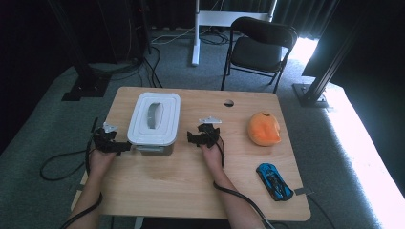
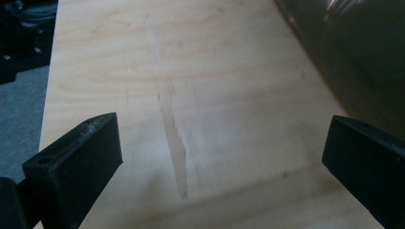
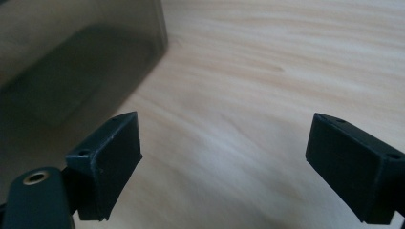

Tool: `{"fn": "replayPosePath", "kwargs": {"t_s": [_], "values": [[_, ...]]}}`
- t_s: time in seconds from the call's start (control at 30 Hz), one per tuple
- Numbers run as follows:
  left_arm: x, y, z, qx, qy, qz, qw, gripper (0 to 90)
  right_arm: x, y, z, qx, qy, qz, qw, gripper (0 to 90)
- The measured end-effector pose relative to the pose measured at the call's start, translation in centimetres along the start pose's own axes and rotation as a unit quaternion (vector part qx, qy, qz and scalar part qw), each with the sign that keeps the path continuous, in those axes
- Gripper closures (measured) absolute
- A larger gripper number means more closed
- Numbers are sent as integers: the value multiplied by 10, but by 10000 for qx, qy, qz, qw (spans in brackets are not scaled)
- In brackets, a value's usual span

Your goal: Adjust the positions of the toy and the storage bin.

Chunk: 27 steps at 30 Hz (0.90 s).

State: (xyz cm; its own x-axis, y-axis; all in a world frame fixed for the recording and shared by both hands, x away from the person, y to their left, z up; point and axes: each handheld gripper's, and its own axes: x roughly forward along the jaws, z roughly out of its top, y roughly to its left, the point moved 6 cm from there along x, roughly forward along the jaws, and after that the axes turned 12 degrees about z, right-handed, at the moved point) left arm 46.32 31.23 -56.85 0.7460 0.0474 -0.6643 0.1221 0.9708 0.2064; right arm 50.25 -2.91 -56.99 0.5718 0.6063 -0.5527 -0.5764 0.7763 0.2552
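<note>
Between the two grippers, a lidded storage box point(image 1: 154, 123) is sitting on the wooden table point(image 1: 191, 186), left gripper point(image 1: 109, 141) just beside its near-left corner and right gripper point(image 1: 204, 134) hovering a little off its right side. Both are gaping wide, gripping nothing. Up close, the gripper views are catching the box's smoky translucent wall point(image 2: 356, 52) point(image 3: 71, 57), its contents impossible to make out. Far right, an orange toy point(image 1: 263, 128) and a blue toy car point(image 1: 274, 181) are lying apart.

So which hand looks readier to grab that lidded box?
Probably the left gripper: its open jaws sit right at the lidded storage box's near corner, while the right gripper, also open, sits farther off.
</note>
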Motion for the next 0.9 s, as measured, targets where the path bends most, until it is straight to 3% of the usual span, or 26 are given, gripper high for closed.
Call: {"fn": "replayPosePath", "kwargs": {"t_s": [0.17, 0.23, 0.4, 0.47, 0.57, 0.63, 0.73, 0.9], "values": [[5, 0, 14, 70, -81, 1, 9999, 2, 11, 0, 10, -34, 59, -60, 10000, 110], [7, 2, 19, 98, -129, -25, 9999, 2, 13, 1, 17, -43, -23, 31, 10000, 110], [11, 7, 30, -24, -93, -125, 9999, 2, 21, 5, 30, -257, 112, -265, 9993, 110], [11, 8, 35, 33, -112, -79, 9999, 2, 24, 9, 35, -228, 67, -205, 9995, 110], [9, 6, 40, -4, -160, -219, 9996, 2, 26, 12, 39, -313, 73, -200, 9993, 110], [8, 4, 45, 124, -158, -195, 9996, 2, 29, 16, 42, -460, 167, -173, 9987, 110], [10, -1, 50, 164, -139, -159, 9996, 2, 30, 19, 46, -427, 112, -60, 9990, 125], [9, -6, 52, 116, -178, -308, 9993, 2, 29, 16, 45, -270, 42, 50, 9996, 125]]}}
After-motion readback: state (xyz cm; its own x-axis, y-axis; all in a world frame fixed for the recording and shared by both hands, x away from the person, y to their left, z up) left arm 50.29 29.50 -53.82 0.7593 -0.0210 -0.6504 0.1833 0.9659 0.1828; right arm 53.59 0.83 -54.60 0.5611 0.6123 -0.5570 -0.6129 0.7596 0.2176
